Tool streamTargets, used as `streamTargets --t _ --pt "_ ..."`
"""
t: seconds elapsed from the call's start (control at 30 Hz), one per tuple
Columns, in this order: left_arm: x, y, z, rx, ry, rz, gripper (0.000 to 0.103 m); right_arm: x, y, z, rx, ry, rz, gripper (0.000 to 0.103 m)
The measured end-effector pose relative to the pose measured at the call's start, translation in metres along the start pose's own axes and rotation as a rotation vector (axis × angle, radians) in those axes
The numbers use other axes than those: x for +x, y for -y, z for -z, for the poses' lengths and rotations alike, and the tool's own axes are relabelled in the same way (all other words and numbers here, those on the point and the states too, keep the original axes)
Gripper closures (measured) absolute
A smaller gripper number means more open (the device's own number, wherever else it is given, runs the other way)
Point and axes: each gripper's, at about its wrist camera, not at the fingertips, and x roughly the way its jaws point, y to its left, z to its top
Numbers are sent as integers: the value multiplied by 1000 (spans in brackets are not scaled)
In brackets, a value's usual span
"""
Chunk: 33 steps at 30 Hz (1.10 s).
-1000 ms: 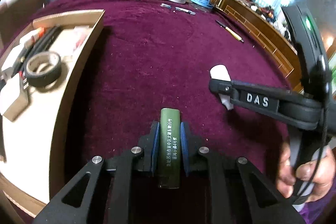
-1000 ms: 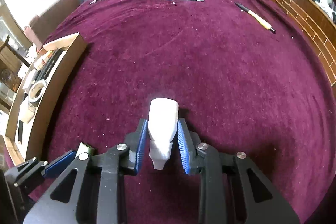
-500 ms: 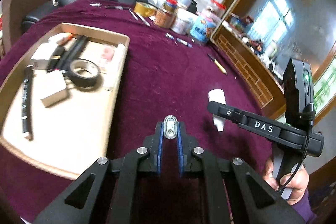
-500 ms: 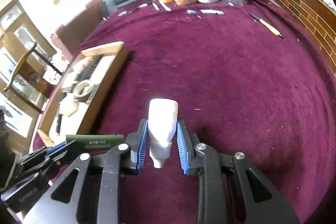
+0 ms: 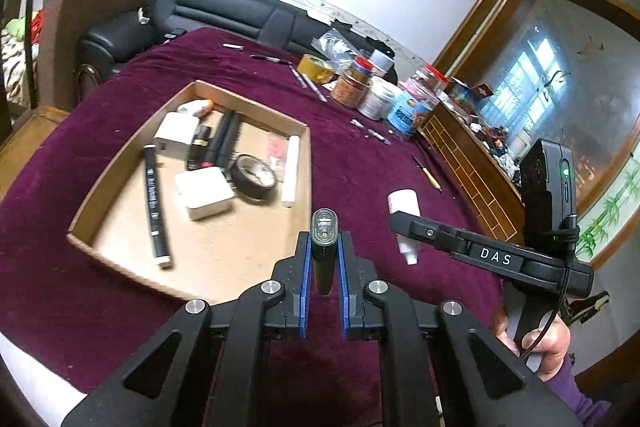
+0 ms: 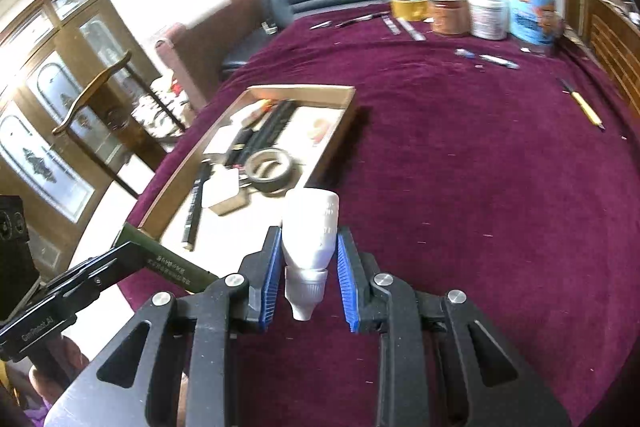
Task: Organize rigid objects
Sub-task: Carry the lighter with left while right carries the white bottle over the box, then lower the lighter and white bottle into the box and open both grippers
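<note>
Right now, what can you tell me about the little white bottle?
The white bottle is small and looks like plastic, with a ridged cap narrowing to a tip. The right gripper holds it between its blue jaws, squeezing the body. The cap end points back toward the camera, the flat bottom points away. It hangs in the air above the purple tablecloth, touching only the jaws, close to the brown tray.

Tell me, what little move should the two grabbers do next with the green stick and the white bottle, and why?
Probably carry both a bit further left, over the cardboard tray. The left gripper is shut on the green stick and the right gripper is shut on the white bottle, both lifted off the purple cloth. The tray already holds tape and pens, and has bare floor near its front.
</note>
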Motion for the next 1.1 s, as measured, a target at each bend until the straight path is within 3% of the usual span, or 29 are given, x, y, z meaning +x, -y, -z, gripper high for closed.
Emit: streamTargets --t 0.27,0.53,0.67,0.83,1.1 --pt "3 -36 -2 -48 -71 -21 94 39 -41 -2 -69 -84 -72 79" --pt "32 -64 -11 -81 -175 -54 94 91 -68 2 -110 -195 -81 79" --pt "57 -78 -15 -127 -231 -29 94 110 -70 0 -107 -227 -61 78" --pt "70 -82 -22 -134 -235 -22 93 118 -69 0 -111 -247 -35 78" --pt "96 -83 -32 -110 -260 -101 89 127 -63 -3 -118 -263 30 79"
